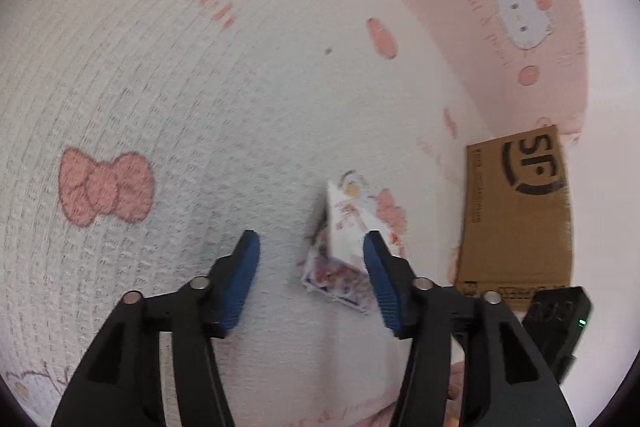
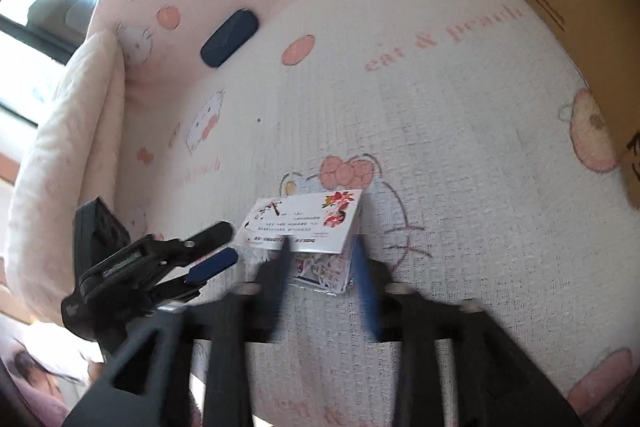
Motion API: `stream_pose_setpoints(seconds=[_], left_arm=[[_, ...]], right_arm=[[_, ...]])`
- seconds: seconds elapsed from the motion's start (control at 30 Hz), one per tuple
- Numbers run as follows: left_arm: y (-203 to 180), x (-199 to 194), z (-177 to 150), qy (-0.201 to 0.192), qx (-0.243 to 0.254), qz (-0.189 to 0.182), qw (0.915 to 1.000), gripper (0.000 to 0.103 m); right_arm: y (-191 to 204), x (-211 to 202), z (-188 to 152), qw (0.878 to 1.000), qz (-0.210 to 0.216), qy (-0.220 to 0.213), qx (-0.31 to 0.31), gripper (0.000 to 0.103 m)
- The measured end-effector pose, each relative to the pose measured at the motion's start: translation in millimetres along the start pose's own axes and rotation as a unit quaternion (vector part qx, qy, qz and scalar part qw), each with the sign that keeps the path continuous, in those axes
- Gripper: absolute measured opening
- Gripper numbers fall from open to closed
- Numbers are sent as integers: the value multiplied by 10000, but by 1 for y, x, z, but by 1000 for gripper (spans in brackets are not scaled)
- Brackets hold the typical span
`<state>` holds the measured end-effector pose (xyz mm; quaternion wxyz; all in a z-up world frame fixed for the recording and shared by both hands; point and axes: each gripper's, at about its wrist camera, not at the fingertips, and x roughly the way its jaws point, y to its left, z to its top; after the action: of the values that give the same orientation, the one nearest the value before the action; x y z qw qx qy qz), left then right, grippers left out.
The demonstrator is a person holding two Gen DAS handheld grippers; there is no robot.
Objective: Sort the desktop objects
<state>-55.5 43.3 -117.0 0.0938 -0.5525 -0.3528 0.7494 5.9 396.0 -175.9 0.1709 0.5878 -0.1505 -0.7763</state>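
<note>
A: Surface? Room?
B: Pink-and-white cat-print blanket (image 2: pixel 460 131); cardboard box (image 1: pixel 516 215) and dark case (image 2: pixel 229 37) on it. Room barely visible.
A: Grippers?
B: Left hand-held gripper (image 1: pixel 312 247) spread, small printed box (image 2: pixel 304 227) by its right finger. Right hand-held gripper (image 2: pixel 320 247) blurred, straddling it; grip unclear.

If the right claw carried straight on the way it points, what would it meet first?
Most likely the small printed box: it lies directly ahead of the open right claw, between the fingertips, on the cat-print cloth. Depth is unclear.
</note>
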Motion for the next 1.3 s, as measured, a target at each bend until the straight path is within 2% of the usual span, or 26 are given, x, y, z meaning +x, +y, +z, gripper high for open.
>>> stream_pose_setpoints(seconds=[0.13,0.27,0.47,0.6,0.63,0.7,0.77,0.8,0.83,0.9,1.07,1.13,1.3], left_arm=[[-7,7,5,94,126,6,9999,62],[-2,22,7,227,-110,-39,9997,62],[-7,25,3,67,-34,19,10000,61],[-10,28,-2,45,-153,-74,9998,61],[-12,30,-4,30,-120,-50,9999,59],[-15,33,-7,32,-36,44,10000,47],[-18,36,-11,25,72,195,9998,26],[-19,37,-14,47,106,239,9996,22],[-20,39,-16,49,108,258,9996,21],[-22,37,-19,-48,127,321,9994,20],[-29,31,-21,-192,245,442,9985,15],[-33,25,-22,-285,270,459,9982,15],[-41,7,-21,-421,143,268,9987,15]], right_arm=[[-7,8,1,9997,136,-1,211,50],[-13,18,3,9987,293,4,415,50],[-22,33,6,9960,527,12,720,51],[-27,42,7,9937,669,8,904,52],[-26,42,6,9941,648,-31,871,52],[-23,41,3,9949,598,-112,802,51],[-19,42,1,9961,484,-192,711,50],[-17,43,0,9969,395,-218,643,44],[-15,43,0,9976,289,-243,573,39],[-15,43,-1,9984,1,-277,497,17],[-16,39,-1,9981,-77,-329,507,15],[-7,35,1,9987,-201,-364,294,15],[15,14,10,9980,-324,-541,-64,15]])
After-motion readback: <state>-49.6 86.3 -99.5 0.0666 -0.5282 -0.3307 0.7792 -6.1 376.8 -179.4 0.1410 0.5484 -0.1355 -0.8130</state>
